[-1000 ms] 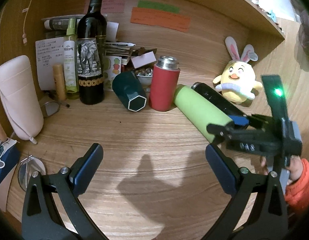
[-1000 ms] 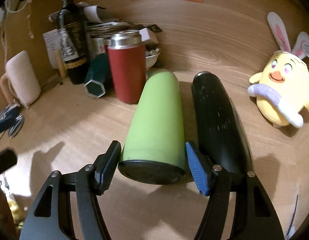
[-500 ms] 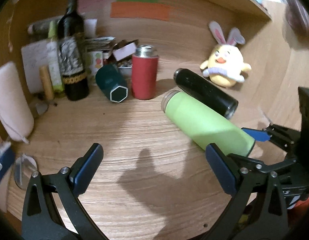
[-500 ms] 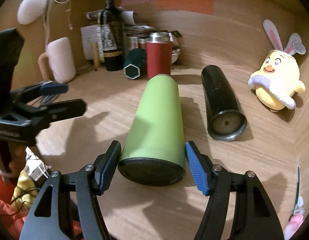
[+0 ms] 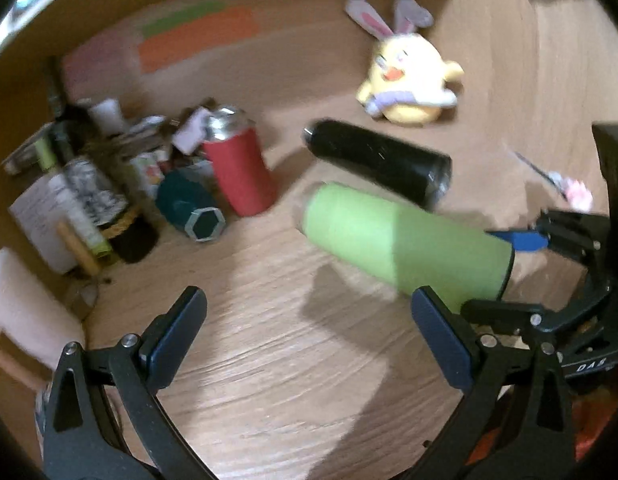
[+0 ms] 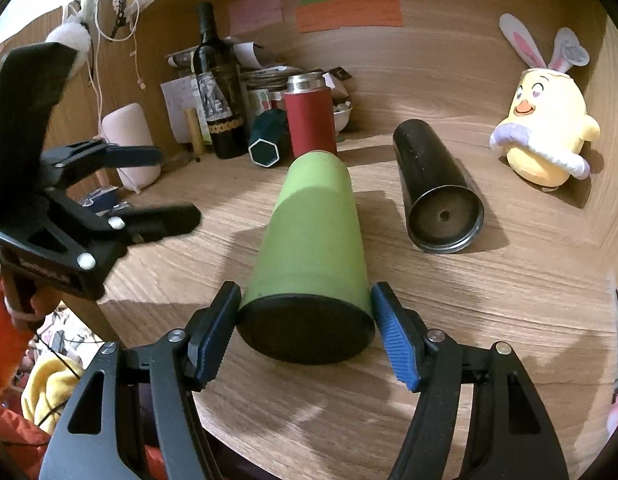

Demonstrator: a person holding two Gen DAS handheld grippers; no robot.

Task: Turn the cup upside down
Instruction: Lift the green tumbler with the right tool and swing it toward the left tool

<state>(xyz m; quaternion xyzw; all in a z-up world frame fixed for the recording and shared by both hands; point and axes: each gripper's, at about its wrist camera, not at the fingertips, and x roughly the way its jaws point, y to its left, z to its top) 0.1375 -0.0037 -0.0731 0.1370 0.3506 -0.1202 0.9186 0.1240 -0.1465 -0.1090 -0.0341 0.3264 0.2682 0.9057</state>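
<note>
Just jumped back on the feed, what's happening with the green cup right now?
The right gripper is shut on the green cup at its black-capped end, holding it roughly horizontal, above the wooden desk. The left gripper is open and empty, off to the side. A black cup lies on the desk beside it.

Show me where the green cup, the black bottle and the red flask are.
green cup (image 6: 313, 232), right wrist view, on its upper side wall.
black bottle (image 6: 429, 160), right wrist view, on its side wall.
red flask (image 6: 311, 120), right wrist view, on its red body.

Green cup (image 6: 313, 236) lifted off the desk (image 6: 509, 280), pulled back from black bottle (image 6: 437, 188)
</note>
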